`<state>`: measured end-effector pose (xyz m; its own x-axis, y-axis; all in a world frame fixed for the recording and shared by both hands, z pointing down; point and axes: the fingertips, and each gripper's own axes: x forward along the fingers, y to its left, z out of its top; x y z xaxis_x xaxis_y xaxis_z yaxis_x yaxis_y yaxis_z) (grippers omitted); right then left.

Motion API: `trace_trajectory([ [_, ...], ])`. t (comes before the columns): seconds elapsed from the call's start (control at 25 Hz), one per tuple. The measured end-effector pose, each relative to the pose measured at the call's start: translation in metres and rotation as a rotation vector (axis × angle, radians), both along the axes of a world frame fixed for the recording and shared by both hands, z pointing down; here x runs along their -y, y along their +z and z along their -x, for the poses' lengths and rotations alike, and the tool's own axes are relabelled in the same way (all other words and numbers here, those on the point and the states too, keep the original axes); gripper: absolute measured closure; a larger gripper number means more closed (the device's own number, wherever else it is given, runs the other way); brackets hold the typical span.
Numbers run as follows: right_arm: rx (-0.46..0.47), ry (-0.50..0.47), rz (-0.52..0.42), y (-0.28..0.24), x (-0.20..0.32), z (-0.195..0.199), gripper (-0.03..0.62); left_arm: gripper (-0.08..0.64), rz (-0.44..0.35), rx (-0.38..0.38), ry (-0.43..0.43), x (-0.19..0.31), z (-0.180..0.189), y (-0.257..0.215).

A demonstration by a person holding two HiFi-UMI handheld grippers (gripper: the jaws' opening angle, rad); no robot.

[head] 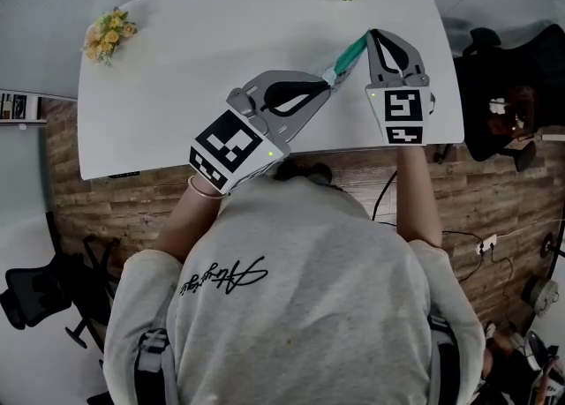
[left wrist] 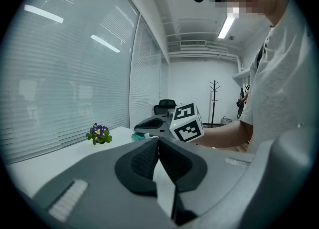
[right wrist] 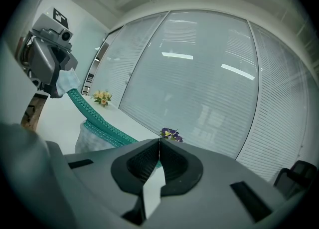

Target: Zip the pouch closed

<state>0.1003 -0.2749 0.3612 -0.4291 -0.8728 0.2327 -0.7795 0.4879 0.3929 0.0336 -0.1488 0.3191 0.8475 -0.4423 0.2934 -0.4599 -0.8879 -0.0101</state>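
Pinching with its jaws pressed together, the left hand-held gripper (head: 328, 79) holds one pale end of the pouch (right wrist: 92, 140). The right hand-held gripper (head: 371, 34), jaws likewise closed, is clamped on the teal zipper band (right wrist: 99, 119) at the other end. The pouch is stretched between them over the white surface (head: 221, 41); whether its body touches that surface I cannot tell.

If the right grip sits on fabric rather than the slider, which no view shows, a pull would probably only drag the band. Slack from the left side could let the teeth bunch and jam, and a hard tug might slip the pale corner free.

Only the right gripper view shows the zipper's run and the mesh body below it. The head view gives just a short teal strip between the tips, and the left gripper view a teal sliver beyond its jaws.
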Motion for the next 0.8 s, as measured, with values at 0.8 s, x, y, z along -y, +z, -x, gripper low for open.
trace_trajectory([
  [0.8, -0.007, 0.036, -0.006, 0.001, 0.011, -0.012, 0.583, 0.558, -0.001, -0.004, 0.016, -0.002, -0.004, -0.005],
])
